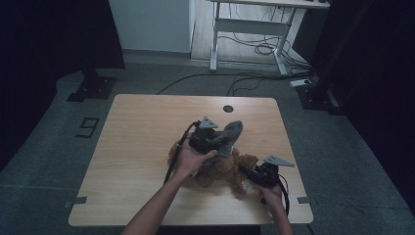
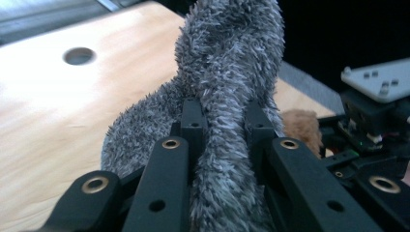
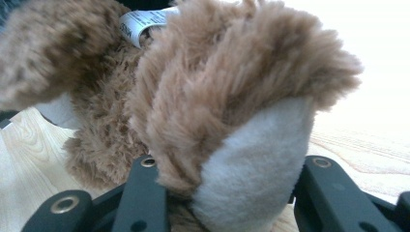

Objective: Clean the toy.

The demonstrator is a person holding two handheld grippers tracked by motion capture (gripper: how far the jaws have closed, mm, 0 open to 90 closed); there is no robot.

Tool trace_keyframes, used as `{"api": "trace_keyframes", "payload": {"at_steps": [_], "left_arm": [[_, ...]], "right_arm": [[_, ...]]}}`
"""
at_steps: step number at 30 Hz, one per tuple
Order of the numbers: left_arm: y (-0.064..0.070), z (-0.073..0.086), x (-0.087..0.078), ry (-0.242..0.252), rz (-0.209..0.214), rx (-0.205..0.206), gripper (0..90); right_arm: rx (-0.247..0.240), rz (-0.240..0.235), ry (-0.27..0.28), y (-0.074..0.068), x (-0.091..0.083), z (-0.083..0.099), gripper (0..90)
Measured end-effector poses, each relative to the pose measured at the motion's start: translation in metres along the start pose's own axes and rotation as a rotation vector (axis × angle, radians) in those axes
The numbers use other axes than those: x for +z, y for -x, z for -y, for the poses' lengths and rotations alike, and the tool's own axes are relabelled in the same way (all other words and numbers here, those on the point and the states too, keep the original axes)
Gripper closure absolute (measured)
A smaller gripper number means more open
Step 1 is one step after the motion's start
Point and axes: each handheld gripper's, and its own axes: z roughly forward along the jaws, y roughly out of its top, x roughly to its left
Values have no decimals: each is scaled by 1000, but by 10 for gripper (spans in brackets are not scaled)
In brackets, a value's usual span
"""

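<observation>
A brown plush toy (image 1: 222, 169) lies near the middle of the table (image 1: 137, 147), toward the person's edge, and both grippers are on it. The left gripper (image 1: 215, 141) sits at the toy's far side, just above its body, with its jaws clamped on a grey furry piece (image 1: 230, 134) that rises from between them and curls upward; in the left gripper view the grey fur (image 2: 227, 96) is squeezed into a narrow band between the two black jaws. Whether that grey piece is sewn to the toy or separate I cannot tell. The right gripper (image 1: 253, 177) is at the toy's near right corner, just beside the table's front edge, with a brown paw (image 3: 232, 125) and its pale sole (image 3: 256, 164) between its jaws; the jaws stand wide on either side of the paw, and I cannot tell whether they press on it. A white label (image 3: 145, 21) shows behind the paw in the right gripper view. Counting up: one plush toy, one grey piece, two grippers, two hands, one table with one round hole (image 1: 228, 108) near its far edge. The left hand (image 1: 188, 159) rests against the toy's left side; the right hand (image 1: 271, 196) is at the table's front edge.
</observation>
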Motion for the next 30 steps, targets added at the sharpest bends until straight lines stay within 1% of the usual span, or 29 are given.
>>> {"api": "trace_keyframes", "payload": {"at_steps": [1,2,3,4,5,6,7,8,9,10,12,13,16,18,19,20,22,23,26,27,29,30], "left_arm": [[7,4,12,-33,-7,19,757],[8,8,17,-56,-15,26,757],[9,10,19,-67,-22,26,757],[9,10,19,-67,-22,26,757],[7,16,20,-87,-44,33,757],[7,16,20,-87,-44,33,758],[4,22,16,-84,-43,15,758],[4,22,16,-84,-43,15,759],[0,28,10,-84,-43,6,759],[0,28,10,-84,-43,6,759],[-4,34,4,-91,-43,5,760],[-8,39,-1,-95,-43,0,760],[-14,47,-8,-93,-46,-5,760],[-17,51,-13,-87,-48,-13,761],[-17,51,-13,-87,-48,-13,761],[-20,55,-18,-81,-53,-17,761],[-21,57,-20,-79,-55,-18,761],[-23,61,-24,-76,-63,-18,761],[-25,65,-28,-76,-76,-18,761],[-29,68,-33,-73,-83,-25,762],[-33,70,-37,-68,-83,-43,762],[-33,70,-37,-68,-83,-43,763]], "right_arm": [[-6,5,2,0,0,0,616],[-7,5,1,0,0,0,615],[-10,6,0,-1,0,0,615],[-10,6,0,-1,0,0,615],[-11,2,-2,-2,0,0,615],[-11,2,-2,-2,0,0,615],[-16,-5,-3,-3,1,0,614],[-18,-6,-3,-3,1,0,614],[-18,-7,-5,-4,1,0,613],[-16,-9,-8,-3,0,0,613],[-11,-11,-3,-2,1,0,612],[-9,-10,-4,-3,1,0,612],[-11,-8,-7,-3,0,-1,612],[-11,-10,-4,-3,1,-1,611],[-10,-12,-4,-3,1,-1,611],[-8,-13,-2,-3,1,-1,611],[-9,-15,-3,-3,1,-1,610],[-10,-16,-3,-3,1,-1,610],[-11,-16,-4,-3,1,-1,610],[-13,-17,-7,-3,0,-1,610],[-11,-18,-4,-3,0,-1,610],[-11,-18,-4,-3,0,-1,610]]}}
